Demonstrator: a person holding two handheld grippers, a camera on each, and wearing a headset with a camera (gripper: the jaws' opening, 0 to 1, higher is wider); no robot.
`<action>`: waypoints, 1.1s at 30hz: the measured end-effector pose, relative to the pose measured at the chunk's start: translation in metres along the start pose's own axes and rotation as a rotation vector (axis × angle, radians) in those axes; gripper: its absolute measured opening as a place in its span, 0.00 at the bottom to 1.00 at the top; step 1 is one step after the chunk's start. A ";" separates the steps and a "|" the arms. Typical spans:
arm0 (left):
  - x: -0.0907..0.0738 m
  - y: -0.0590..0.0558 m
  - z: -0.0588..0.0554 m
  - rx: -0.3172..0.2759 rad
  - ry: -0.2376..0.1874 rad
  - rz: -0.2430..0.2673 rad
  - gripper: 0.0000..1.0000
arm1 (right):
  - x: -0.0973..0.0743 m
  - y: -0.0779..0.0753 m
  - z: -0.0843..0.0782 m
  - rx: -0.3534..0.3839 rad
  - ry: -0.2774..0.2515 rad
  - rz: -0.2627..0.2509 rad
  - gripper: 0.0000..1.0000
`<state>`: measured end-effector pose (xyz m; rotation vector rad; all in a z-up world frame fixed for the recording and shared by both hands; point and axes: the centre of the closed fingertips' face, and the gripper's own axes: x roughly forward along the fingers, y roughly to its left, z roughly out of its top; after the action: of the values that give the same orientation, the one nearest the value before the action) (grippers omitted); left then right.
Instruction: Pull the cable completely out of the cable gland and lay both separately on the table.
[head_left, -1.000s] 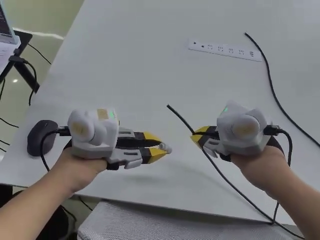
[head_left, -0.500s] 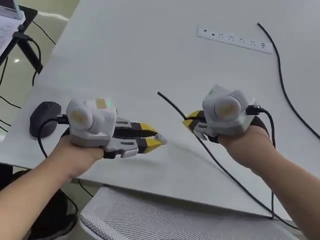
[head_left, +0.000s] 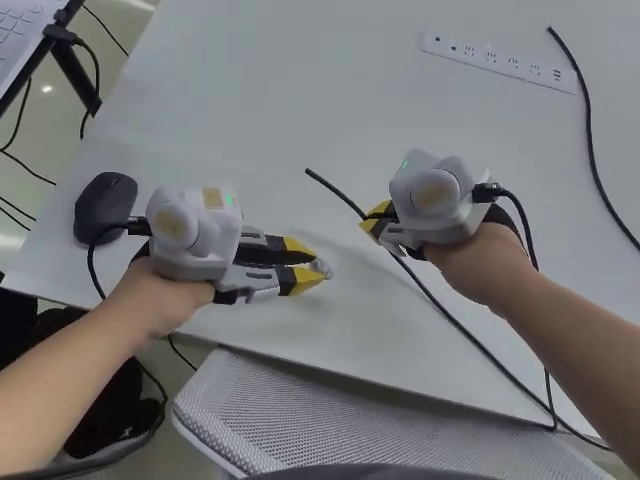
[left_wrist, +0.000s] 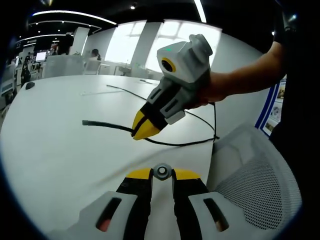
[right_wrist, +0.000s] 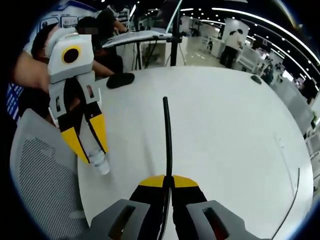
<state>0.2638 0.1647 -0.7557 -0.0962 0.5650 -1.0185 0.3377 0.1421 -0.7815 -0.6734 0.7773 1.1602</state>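
Note:
My left gripper (head_left: 310, 272) is shut on a small grey-white cable gland (head_left: 323, 268), whose round end shows between the jaw tips (left_wrist: 162, 171). My right gripper (head_left: 368, 224) is shut on a black cable (head_left: 440, 310) a short way behind its free end (head_left: 310, 175). The cable is out of the gland; a small gap separates the two grippers. In the right gripper view the cable (right_wrist: 166, 130) runs straight ahead from my shut jaws, with the left gripper (right_wrist: 94, 152) and gland (right_wrist: 101, 164) on the left. The left gripper view has the right gripper (left_wrist: 141, 131) on the cable (left_wrist: 102, 125).
A white power strip (head_left: 497, 62) lies far back on the white table (head_left: 250, 110). Another black cable (head_left: 592, 135) curves at the right. A dark mouse (head_left: 103, 193) sits near the left table edge. A mesh chair (head_left: 300, 425) is below the front edge.
The head view has swung, so the table sits differently in the picture. Both grippers keep their holds and stay close together, slightly nearer each other than before.

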 end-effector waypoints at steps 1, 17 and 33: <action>0.000 0.001 -0.002 -0.005 0.001 0.004 0.15 | 0.002 0.001 0.000 -0.002 0.003 0.004 0.00; 0.005 0.015 -0.033 -0.044 0.042 0.050 0.16 | 0.032 0.015 -0.007 -0.042 0.048 0.047 0.00; 0.003 0.019 -0.043 -0.067 0.054 0.070 0.16 | 0.041 0.017 -0.010 -0.038 0.055 0.053 0.00</action>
<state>0.2588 0.1798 -0.7996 -0.1074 0.6473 -0.9363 0.3282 0.1606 -0.8214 -0.7224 0.8249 1.2111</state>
